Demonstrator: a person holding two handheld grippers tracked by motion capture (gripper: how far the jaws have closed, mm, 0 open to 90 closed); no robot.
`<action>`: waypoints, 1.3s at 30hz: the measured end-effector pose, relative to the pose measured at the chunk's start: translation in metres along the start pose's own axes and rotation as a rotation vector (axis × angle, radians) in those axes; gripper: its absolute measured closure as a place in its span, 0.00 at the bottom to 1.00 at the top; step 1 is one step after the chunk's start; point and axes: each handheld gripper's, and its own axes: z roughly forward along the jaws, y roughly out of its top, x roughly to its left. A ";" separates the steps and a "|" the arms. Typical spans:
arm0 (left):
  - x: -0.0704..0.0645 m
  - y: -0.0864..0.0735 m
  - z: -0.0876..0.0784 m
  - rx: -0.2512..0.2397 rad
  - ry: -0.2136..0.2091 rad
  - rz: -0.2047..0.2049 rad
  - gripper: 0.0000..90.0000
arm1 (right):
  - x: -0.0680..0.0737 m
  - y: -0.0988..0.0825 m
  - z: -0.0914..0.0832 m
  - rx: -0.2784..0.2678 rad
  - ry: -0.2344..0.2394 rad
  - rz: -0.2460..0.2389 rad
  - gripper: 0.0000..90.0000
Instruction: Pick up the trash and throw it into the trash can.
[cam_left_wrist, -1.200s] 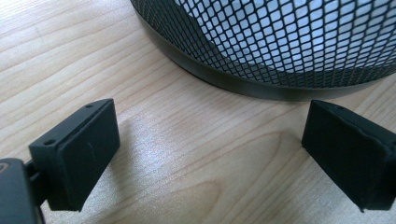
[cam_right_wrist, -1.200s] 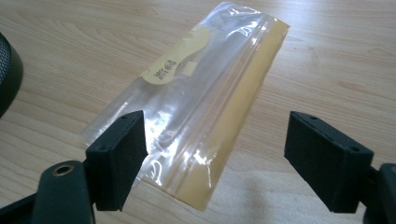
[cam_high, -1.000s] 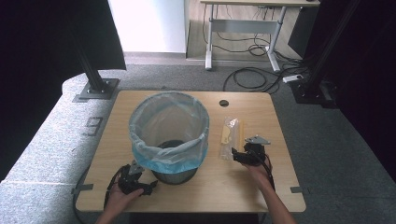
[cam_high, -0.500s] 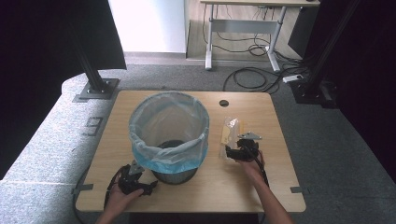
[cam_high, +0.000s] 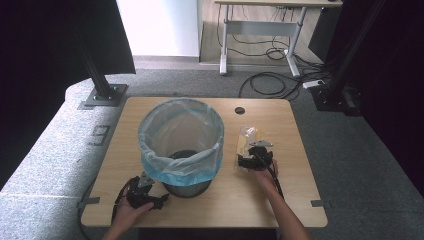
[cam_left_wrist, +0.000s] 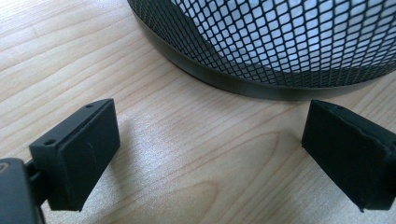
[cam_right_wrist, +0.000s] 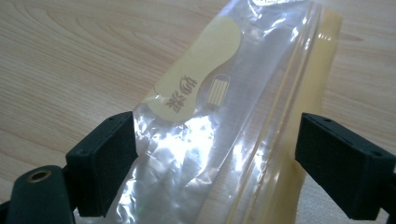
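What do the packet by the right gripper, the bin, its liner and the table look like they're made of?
Packet: thin glossy clear plastic with yellow print; it crinkles and glints.
Bin: black metal mesh by its look, with a solid base band.
Liner: thin pale-blue translucent plastic film.
Table: light wood or wood-look laminate; grain shows.

**Around the wooden table**

A grey carpet (cam_high: 210, 82) covers the floor. Behind the table (cam_high: 295, 190) stands a white desk frame (cam_high: 260, 35), with black cables (cam_high: 270, 82) lying near it. A black stand base (cam_high: 102, 95) sits at left.
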 end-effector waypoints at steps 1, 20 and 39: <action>0.000 0.000 0.000 0.000 0.000 0.001 0.05 | 0.000 -0.001 0.001 0.005 -0.003 0.002 0.14; -0.001 0.000 0.000 -0.001 0.001 0.001 0.05 | -0.001 -0.005 0.001 0.016 -0.011 0.018 0.26; -0.001 0.000 0.000 0.000 0.000 0.004 0.05 | 0.010 -0.006 -0.005 -0.010 0.018 -0.042 0.89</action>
